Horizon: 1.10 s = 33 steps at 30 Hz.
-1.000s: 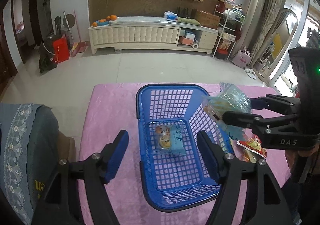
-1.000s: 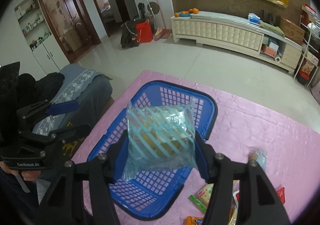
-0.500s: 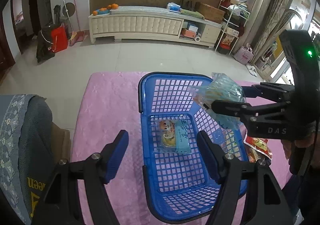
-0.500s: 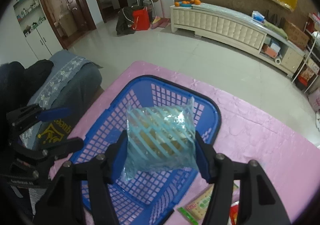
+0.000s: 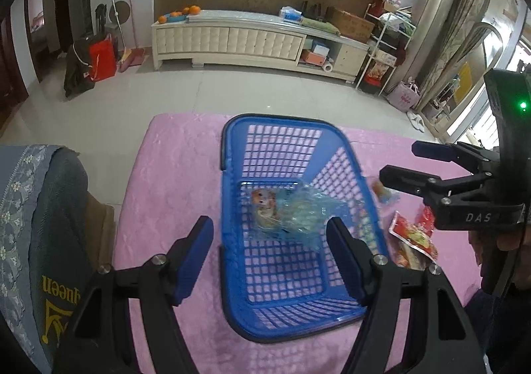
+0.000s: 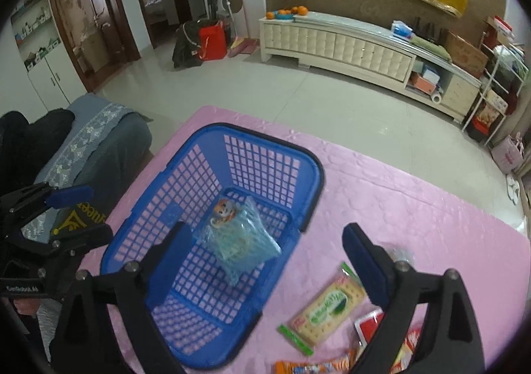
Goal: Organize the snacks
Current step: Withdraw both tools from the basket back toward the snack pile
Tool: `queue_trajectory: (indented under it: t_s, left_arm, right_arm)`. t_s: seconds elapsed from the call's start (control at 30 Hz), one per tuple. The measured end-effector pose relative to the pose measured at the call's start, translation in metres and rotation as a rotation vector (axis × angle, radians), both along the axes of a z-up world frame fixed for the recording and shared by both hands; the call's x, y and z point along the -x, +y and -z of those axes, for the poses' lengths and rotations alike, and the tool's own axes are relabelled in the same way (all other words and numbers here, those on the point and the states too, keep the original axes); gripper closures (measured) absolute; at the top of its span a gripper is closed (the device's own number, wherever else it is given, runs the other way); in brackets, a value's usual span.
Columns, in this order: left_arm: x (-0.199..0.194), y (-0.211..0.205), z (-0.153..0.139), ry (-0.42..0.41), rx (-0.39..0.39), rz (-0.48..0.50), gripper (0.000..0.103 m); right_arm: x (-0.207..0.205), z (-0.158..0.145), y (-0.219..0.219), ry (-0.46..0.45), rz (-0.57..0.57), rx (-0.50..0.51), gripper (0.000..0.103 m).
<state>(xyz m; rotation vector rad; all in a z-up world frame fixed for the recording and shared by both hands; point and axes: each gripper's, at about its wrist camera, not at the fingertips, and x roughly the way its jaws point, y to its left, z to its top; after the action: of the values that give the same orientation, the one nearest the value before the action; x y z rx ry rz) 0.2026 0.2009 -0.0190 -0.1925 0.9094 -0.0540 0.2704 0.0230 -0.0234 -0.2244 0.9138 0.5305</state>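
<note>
Our right gripper is opening its jaws, now spread wide, and nothing sits between them any more: the pale blue striped packet that they clamped a second ago lies on the basket floor, at the centre of the right wrist view. It rests partly over the small packet with the cartoon animal, which was already in there. From the left wrist view the same blue packet shows blurred at the middle of the frame, so we judge that it may only just have landed.

Our left gripper holds its jaws at a middling spread, unchanged, and empty; the fingers hover above the near part of the blue basket without touching it, as far as we can tell.

So one more snack is put away, two in the basket in all. Outward from the fingers, toward the lower right of the right wrist view, several snacks remain on the pink cloth: a green-edged cracker packet, a red packet partly behind the right finger, and an orange packet at the bottom edge. We judge that the cracker packet, nearest our open right jaws, is the likely next pick.
</note>
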Motion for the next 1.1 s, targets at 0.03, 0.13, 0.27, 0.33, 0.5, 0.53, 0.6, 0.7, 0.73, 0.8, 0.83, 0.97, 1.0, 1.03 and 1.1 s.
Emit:
queue_trajectory:
  t_s: [0.03,0.13,0.27,0.33,0.5,0.53,0.6,0.7,0.73,0.8,0.83,0.97,1.0,1.03,1.1]
  left_arm:
    - [0.005,-0.007,-0.005,-0.007,-0.007,0.007,0.034]
    - [0.015,-0.019,-0.015,-0.022,-0.022,0.019,0.034]
    - [0.029,-0.04,-0.027,-0.046,-0.036,0.04,0.034]
    - [0.035,-0.05,-0.032,-0.06,-0.04,0.053,0.034]
    - [0.044,-0.076,-0.038,-0.081,-0.052,0.087,0.034]
    - [0.046,-0.083,-0.039,-0.085,-0.056,0.095,0.034]
    - [0.048,-0.091,-0.039,-0.089,-0.056,0.106,0.034]
    - [0.052,-0.106,-0.039,-0.097,-0.056,0.124,0.034]
    - [0.053,-0.113,-0.038,-0.104,-0.055,0.137,0.034]
    - [0.054,-0.122,-0.037,-0.11,-0.062,0.157,0.034]
    - [0.055,-0.128,-0.036,-0.113,-0.068,0.167,0.034]
    - [0.056,-0.149,-0.029,-0.109,-0.077,0.204,0.034]
    - [0.056,-0.154,-0.026,-0.108,-0.079,0.211,0.034]
    - [0.055,-0.16,-0.023,-0.104,-0.082,0.222,0.034]
    - [0.056,-0.169,-0.019,-0.099,-0.081,0.235,0.034]
  right_arm:
    - [0.003,-0.003,-0.001,-0.001,0.003,-0.004,0.008]
    - [0.019,-0.018,-0.018,-0.022,0.017,-0.016,0.008]
    - [0.036,-0.033,-0.037,-0.028,0.027,-0.041,0.008]
    - [0.045,-0.039,-0.047,-0.035,0.029,-0.046,0.008]
    - [0.065,-0.047,-0.066,-0.045,0.023,-0.054,0.008]
    - [0.069,-0.048,-0.07,-0.049,0.023,-0.053,0.008]
    - [0.076,-0.049,-0.079,-0.057,0.026,-0.05,0.008]
    - [0.087,-0.048,-0.095,-0.072,0.034,-0.044,0.008]
    - [0.091,-0.048,-0.101,-0.076,0.037,-0.04,0.008]
    - [0.096,-0.047,-0.113,-0.081,0.04,-0.036,0.008]
    - [0.098,-0.047,-0.117,-0.083,0.04,-0.032,0.008]
    - [0.11,-0.043,-0.138,-0.106,0.043,-0.018,0.008]
    - [0.112,-0.042,-0.142,-0.109,0.044,-0.016,0.008]
    - [0.113,-0.04,-0.146,-0.11,0.046,-0.014,0.008]
    - [0.115,-0.037,-0.155,-0.108,0.052,-0.013,0.008]
